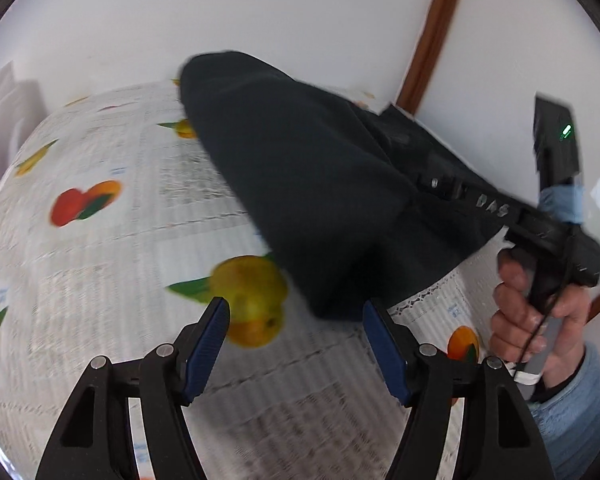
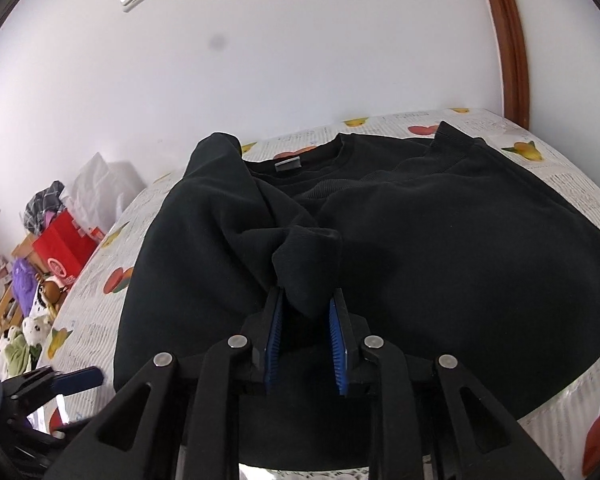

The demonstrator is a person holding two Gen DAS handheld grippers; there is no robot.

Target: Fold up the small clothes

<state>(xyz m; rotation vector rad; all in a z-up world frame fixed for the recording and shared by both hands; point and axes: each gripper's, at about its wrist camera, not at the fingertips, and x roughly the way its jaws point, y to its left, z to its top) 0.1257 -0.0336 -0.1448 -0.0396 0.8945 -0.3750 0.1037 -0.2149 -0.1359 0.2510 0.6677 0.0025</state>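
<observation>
Right gripper (image 2: 305,316) pinching black sweatshirt (image 2: 420,248) cuff (image 2: 306,268), pads partly parted; sweatshirt lying spread on fruit-print tablecloth (image 2: 572,184). Left gripper (image 1: 296,320) hanging wide, empty, over tablecloth beside sweatshirt's edge.

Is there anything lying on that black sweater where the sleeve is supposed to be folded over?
Nothing visible. The black sweater lies flat on the fruit-print tablecloth, its front bare. The sleeve cuff sits between the blue pads of the right tongs, right above the body. The left tongs are open and empty, off to the side.
</observation>
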